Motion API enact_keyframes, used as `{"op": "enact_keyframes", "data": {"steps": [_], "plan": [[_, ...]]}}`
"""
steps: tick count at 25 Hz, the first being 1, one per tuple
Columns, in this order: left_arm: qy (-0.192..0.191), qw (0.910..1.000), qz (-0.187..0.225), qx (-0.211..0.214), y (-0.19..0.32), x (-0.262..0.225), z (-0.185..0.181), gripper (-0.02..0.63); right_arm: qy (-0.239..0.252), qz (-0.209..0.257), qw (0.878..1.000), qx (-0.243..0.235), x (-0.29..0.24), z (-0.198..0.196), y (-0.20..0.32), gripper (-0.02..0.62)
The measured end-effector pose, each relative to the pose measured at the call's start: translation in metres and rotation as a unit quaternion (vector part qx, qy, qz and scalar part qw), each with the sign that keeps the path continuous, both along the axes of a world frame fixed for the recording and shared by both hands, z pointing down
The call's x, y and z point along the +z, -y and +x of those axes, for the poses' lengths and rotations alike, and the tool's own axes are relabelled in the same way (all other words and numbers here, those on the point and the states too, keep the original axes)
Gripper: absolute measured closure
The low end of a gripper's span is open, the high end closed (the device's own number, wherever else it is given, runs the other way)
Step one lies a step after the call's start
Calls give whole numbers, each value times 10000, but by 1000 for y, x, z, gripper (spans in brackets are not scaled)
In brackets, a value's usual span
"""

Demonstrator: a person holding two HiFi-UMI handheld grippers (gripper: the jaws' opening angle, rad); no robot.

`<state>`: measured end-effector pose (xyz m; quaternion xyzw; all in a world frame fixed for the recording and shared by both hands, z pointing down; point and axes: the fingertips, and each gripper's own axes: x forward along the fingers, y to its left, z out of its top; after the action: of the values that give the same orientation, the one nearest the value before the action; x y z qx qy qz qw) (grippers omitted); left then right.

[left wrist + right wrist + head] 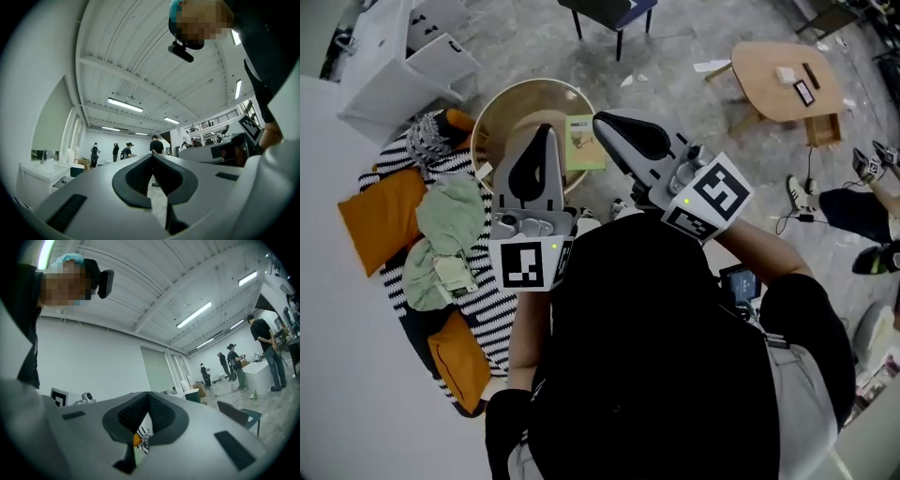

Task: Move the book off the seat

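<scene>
At my nine o'clock a striped blanket [487, 314] spreads over the concrete floor [675, 66], heaped with orange cushions [382, 217] and pale green cloth [455, 211]. White boxes [412, 61] stand at eleven. Straight ahead at twelve sits the round wooden seat [502, 103]. My left gripper [546, 131] hangs over its middle, jaws pressed together on nothing. The green book [584, 141] lies flat on the seat's three o'clock side, showing between my two tips from above. My right gripper [602, 120] reaches in just beside the book's far edge, jaws likewise closed and empty. At two o'clock stands a low wooden table [769, 89], well apart. Overhead, strip lights [124, 104] run along a white ribbed ceiling.
</scene>
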<state>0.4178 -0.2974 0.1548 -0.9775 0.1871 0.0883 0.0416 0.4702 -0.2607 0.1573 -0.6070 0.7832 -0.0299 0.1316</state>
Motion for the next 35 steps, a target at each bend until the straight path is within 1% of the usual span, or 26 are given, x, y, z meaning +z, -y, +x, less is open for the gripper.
{"op": "enact_keyframes", "data": {"steps": [2,5,7,10,14,16,19,22,25,27,29,35], "plan": [[62,9999,-115,59,-7,10,5,597,-78,-202,9998,26,11,3,-11,580],[210,9986,-445,192,-19,28,16,597,-42,-564,9982,187,26,19,-28,580],[296,9975,-565,290,-25,36,24,597,2,-637,9976,257,29,31,-34,581],[364,9969,-563,404,-36,43,34,597,-11,-607,9978,274,30,41,-41,581],[462,9955,-594,573,-52,51,33,597,-134,-517,9983,238,29,35,-56,581],[519,9947,-663,593,-53,58,33,597,-222,-484,9980,332,29,37,-61,581],[569,9933,-808,605,-56,67,36,597,-216,-531,9975,425,36,40,-65,581],[611,9932,-779,621,-60,71,41,597,-270,-528,9977,325,42,39,-62,581],[629,9929,-774,650,-63,72,43,597,-226,-532,9980,265,45,37,-58,581],[632,9926,-816,638,-63,72,40,597,-182,-562,9980,246,46,32,-57,581],[544,9929,-865,603,-60,69,36,597,-140,-559,9981,214,47,26,-56,581],[464,9948,-819,392,-56,63,20,597,-174,-522,9984,136,43,15,-50,581]]}}
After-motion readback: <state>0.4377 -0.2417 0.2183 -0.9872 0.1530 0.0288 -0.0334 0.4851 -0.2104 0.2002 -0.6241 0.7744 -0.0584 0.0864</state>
